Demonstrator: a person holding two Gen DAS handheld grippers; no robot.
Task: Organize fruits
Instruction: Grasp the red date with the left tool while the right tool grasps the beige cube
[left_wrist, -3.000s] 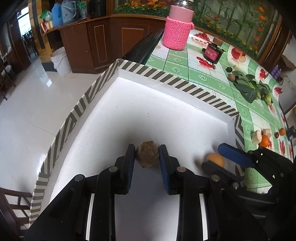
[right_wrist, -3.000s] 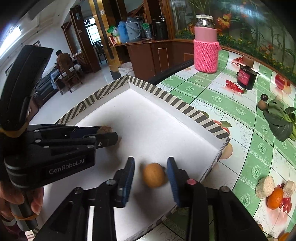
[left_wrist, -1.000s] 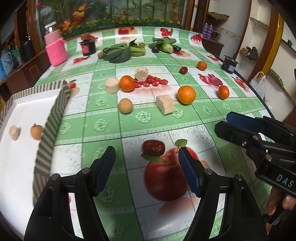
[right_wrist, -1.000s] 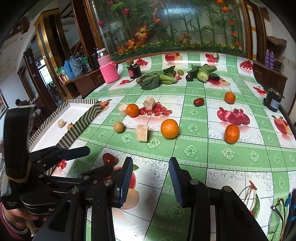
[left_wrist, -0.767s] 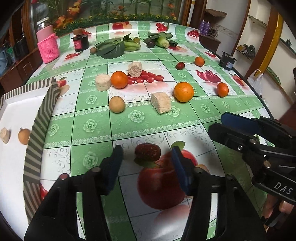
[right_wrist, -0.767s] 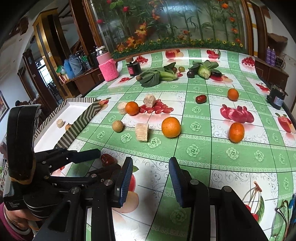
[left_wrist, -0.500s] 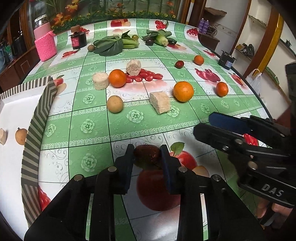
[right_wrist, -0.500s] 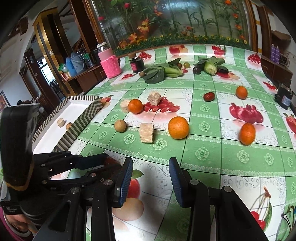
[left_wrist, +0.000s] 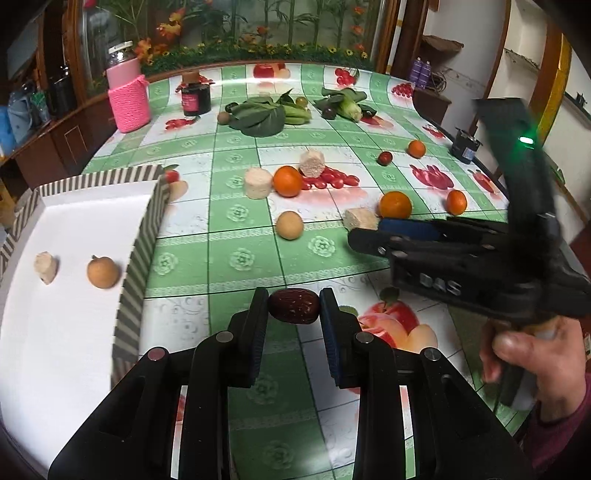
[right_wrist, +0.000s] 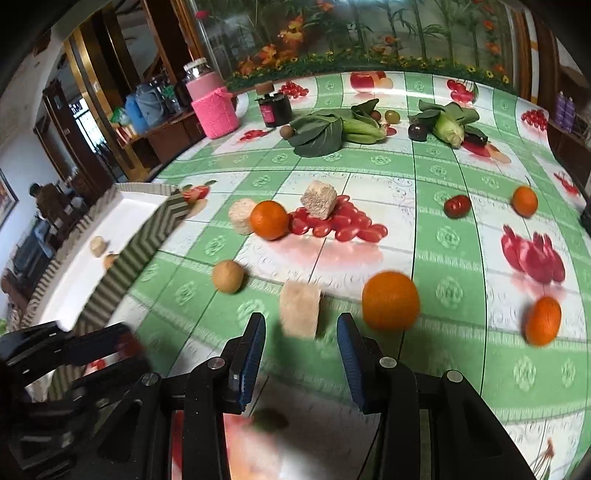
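Observation:
My left gripper (left_wrist: 293, 308) is shut on a dark red date (left_wrist: 293, 311) and holds it above the green fruit-print tablecloth. The white tray (left_wrist: 140, 229) with the striped rim lies to its left and holds a tan fruit (left_wrist: 103, 272) and a pale chunk (left_wrist: 46, 266). My right gripper (right_wrist: 301, 325) is open and empty, just in front of a pale cut block (right_wrist: 300, 307). An orange (right_wrist: 390, 300) lies right of that block and a tan round fruit (right_wrist: 228, 276) to its left. The right gripper also shows in the left wrist view (left_wrist: 364, 236).
More oranges (right_wrist: 269, 219) (right_wrist: 543, 320) (right_wrist: 524, 200), pale blocks (right_wrist: 319, 199) (right_wrist: 240, 215) and a red date (right_wrist: 457, 206) lie mid-table. Leafy greens (right_wrist: 317, 134), corn (right_wrist: 448, 129), a pink-sleeved jar (right_wrist: 214, 107) and a dark jar (right_wrist: 275, 107) stand at the back.
My left gripper closed on the red date and lifted it off the cloth. My right gripper moved forward to the pale block and stays open.

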